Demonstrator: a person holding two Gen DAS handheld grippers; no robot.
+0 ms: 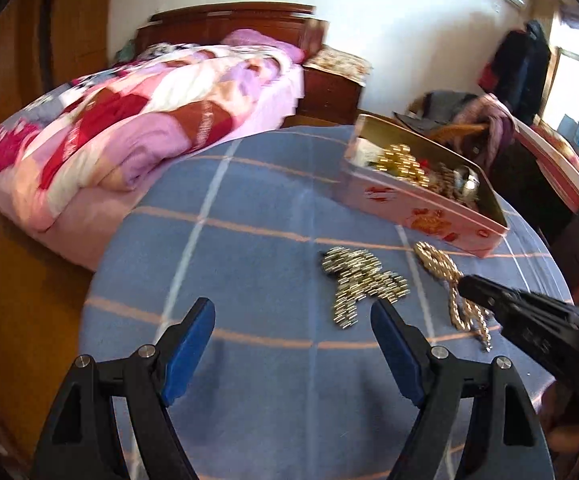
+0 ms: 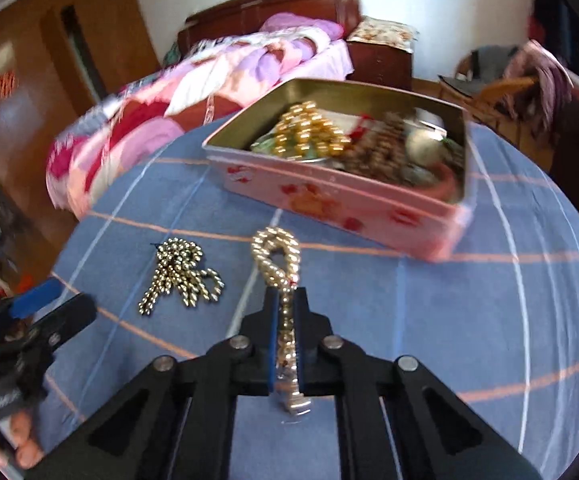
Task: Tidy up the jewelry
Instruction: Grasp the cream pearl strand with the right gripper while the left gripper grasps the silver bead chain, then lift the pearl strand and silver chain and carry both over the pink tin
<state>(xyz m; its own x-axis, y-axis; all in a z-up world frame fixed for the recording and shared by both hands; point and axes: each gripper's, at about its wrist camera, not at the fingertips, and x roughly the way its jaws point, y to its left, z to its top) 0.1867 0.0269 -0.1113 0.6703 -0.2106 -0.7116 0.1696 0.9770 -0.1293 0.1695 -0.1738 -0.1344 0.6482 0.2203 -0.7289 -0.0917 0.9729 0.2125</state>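
A gold bead chain (image 2: 275, 254) lies on the blue checked tablecloth (image 2: 409, 320), its loop end toward the tin. My right gripper (image 2: 287, 300) is shut on the chain, which runs between the blue pads and out behind them. From the left wrist view the same chain (image 1: 437, 264) shows with the right gripper (image 1: 469, 286) on its middle. A second, paler bead piece (image 2: 181, 276) (image 1: 359, 280) lies loose to the left of it. My left gripper (image 1: 293, 312) hangs open above bare cloth, just short of that pale piece. The pink tin (image 2: 329, 196) (image 1: 409, 204) holds several more jewelry pieces.
The round table's edge drops off to the left and front. A bed with a pink quilt (image 1: 109, 120) stands beyond the table. A chair draped with clothes (image 1: 485, 124) is at the back right. A red-edged lid or box (image 1: 561, 164) sits at the far right.
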